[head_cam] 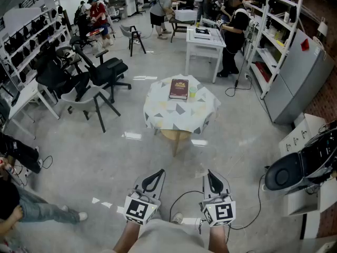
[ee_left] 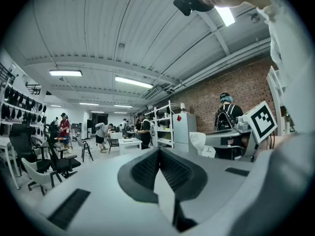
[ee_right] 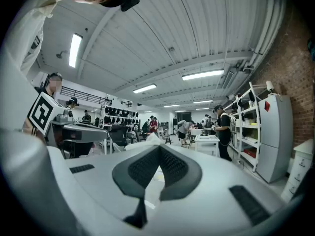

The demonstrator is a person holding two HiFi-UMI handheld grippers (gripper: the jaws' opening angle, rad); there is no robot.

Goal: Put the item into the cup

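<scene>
A small round table (head_cam: 158, 115) with a grey-patterned cloth stands a few steps ahead in the head view. On it lie a dark red book (head_cam: 179, 88) and, just right of the book, a pale green cup (head_cam: 192, 92). No other loose item shows on the table at this distance. My left gripper (head_cam: 158, 174) and right gripper (head_cam: 211, 174) are held low, close to my body and far short of the table. Both are shut with nothing between the jaws. The left gripper (ee_left: 158, 151) and right gripper (ee_right: 160, 147) views look out across the room.
Black and white office chairs (head_cam: 100, 73) stand at the left. A white desk (head_cam: 204, 38) with people around it is behind the table. Shelving (head_cam: 274, 30) and a grey cabinet (head_cam: 295, 78) line the right wall. A black machine (head_cam: 303, 167) sits near right, and a cable (head_cam: 185, 198) runs over the floor.
</scene>
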